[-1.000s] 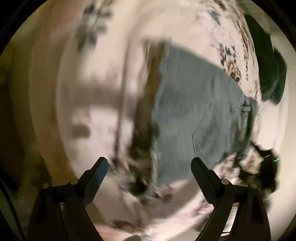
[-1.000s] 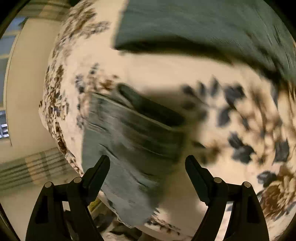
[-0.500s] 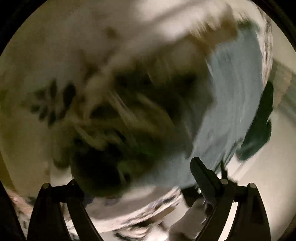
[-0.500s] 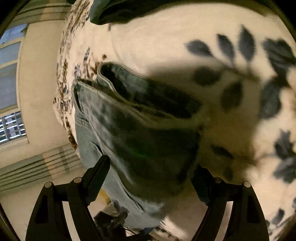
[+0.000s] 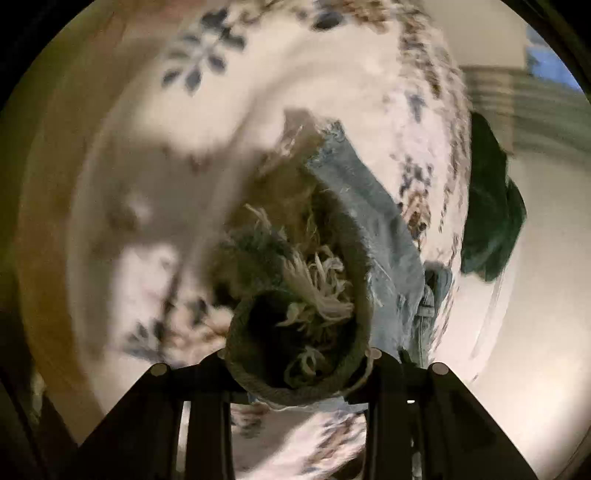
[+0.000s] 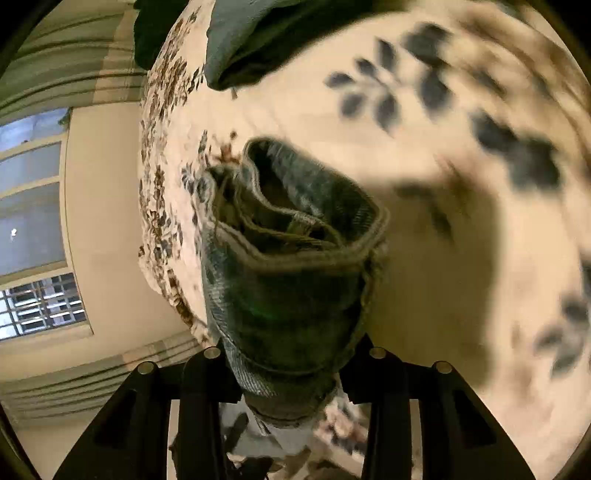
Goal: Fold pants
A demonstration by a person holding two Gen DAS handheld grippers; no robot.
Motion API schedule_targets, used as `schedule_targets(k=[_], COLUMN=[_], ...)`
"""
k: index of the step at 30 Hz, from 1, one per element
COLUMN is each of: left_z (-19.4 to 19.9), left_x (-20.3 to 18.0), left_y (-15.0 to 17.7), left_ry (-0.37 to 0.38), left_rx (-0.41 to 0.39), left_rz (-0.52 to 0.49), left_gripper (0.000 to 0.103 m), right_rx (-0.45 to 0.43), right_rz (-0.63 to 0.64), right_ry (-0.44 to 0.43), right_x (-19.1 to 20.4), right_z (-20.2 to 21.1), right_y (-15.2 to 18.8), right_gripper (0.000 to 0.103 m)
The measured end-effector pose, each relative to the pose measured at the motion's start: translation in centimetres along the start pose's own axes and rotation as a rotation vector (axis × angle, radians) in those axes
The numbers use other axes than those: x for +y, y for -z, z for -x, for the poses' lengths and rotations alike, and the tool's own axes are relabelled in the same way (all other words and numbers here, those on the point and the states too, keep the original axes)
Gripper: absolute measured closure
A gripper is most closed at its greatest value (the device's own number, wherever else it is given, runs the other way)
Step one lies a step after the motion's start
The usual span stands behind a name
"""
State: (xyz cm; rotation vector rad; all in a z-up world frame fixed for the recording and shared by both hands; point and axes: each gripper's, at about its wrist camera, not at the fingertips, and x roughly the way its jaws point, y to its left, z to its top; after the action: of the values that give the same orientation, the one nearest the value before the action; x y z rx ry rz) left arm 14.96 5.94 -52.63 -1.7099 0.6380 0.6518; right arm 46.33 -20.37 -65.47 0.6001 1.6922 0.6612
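The pants are light blue denim jeans [image 5: 373, 206] lying on a cream bedspread with a blue and brown leaf print [image 5: 258, 96]. My left gripper [image 5: 295, 365] is shut on the frayed leg hem [image 5: 314, 291], which bunches up between the fingers with white threads showing. My right gripper [image 6: 291, 354] is shut on the waistband end of the jeans [image 6: 291, 258], which stands up as a folded mouth of denim. The gripped denim hides the fingertips of both grippers.
A dark green garment [image 5: 491, 206] hangs over the bed's far edge; it also shows in the right wrist view [image 6: 155, 33]. Another grey-blue cloth [image 6: 258, 40] lies at the top of the bed. Beyond the bed edge are a window [image 6: 33, 229] and a cream wall.
Both grippers came down onto the jeans and closed: the left on the frayed hem, the right on the waistband end. They were open a second ago.
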Motion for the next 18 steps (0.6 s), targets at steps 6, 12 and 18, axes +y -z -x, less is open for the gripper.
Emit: schedule_targets(k=[6,12,18], left_z=[-3.5,-4.4,-1.3], left_x=[6.9,2.0,-5.9], left_y=[-1.8,-2.1,-3.5], left_ry=[0.029,-0.013,-0.043], left_rx=[0.084,0.049,0.022], left_rz=[0.162,0.038,-0.104], left_gripper=[0.064,0.073,0.079], right_rx=[0.058,-0.018,-0.110], right_rz=[-0.091,-0.087,-0.089], right_ry=[0.013,0.022,0.004], right_x=[-4.6,-3.8,-0.5], right_z=[-2.0,-3.1,0.0], right_y=[2.3,2.5,4.7], right_gripper=[0.044,0.061,0.072])
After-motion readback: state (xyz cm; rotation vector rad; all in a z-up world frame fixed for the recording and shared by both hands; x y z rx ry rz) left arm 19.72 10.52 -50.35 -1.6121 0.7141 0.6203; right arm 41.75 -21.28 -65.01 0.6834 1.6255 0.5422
